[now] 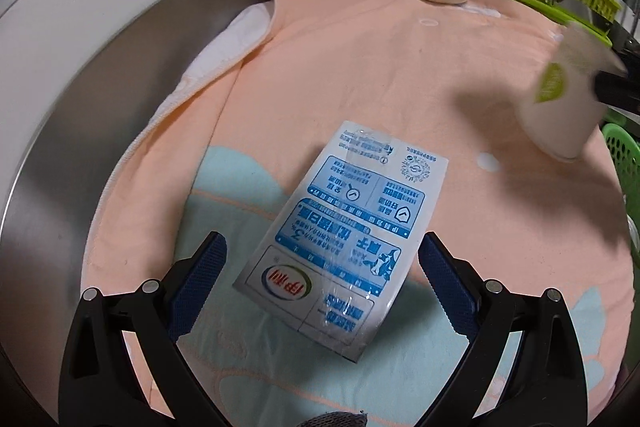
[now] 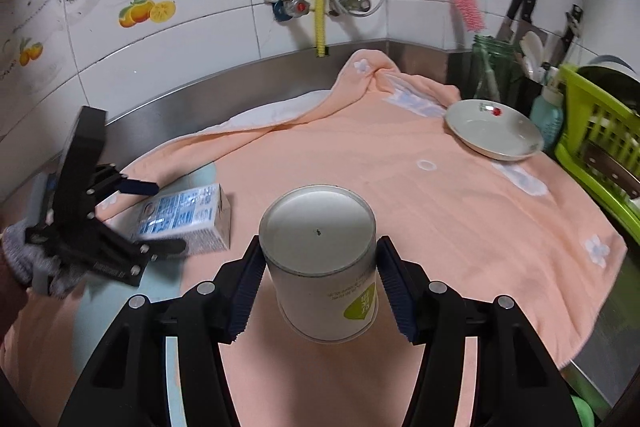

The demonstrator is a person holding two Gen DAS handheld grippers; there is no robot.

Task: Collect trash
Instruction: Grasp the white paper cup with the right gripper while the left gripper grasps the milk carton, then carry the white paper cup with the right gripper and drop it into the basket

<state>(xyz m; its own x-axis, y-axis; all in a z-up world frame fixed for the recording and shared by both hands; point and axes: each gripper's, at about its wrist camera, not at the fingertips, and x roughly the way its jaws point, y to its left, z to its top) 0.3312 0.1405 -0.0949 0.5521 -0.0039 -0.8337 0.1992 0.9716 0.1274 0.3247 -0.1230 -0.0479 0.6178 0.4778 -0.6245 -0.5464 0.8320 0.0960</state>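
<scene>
The right gripper (image 2: pixel 320 283) has a white paper cup (image 2: pixel 320 263) pinched between its two blue-padded fingers (image 2: pixel 245 291), the cup turned so its flat base faces away from the hand and a green label patch shows low on its side. From the other hand's view the same cup hangs blurred off to the right, clear of the peach towel (image 1: pixel 380 75) that covers the steel counter. The left gripper (image 1: pixel 322 279) stands spread wide, its fingers (image 1: pixel 198 279) either side of the near end of a blue-and-white milk carton (image 1: pixel 344 227) that lies flat on the towel's pale blue patch; the pads sit beside the carton's long edges and do not appear to press it. Seen from the right hand, that carton (image 2: pixel 188 217) lies well to the left of the cup, with the left gripper (image 2: pixel 160 219) tilted down over it and a grey-gloved hand (image 2: pixel 24 259) behind the tool. Towards the back right a small white dish (image 2: pixel 494 131) rests on the towel, just beside a lime-green drying rack (image 2: pixel 596 135) at the counter's edge.
</scene>
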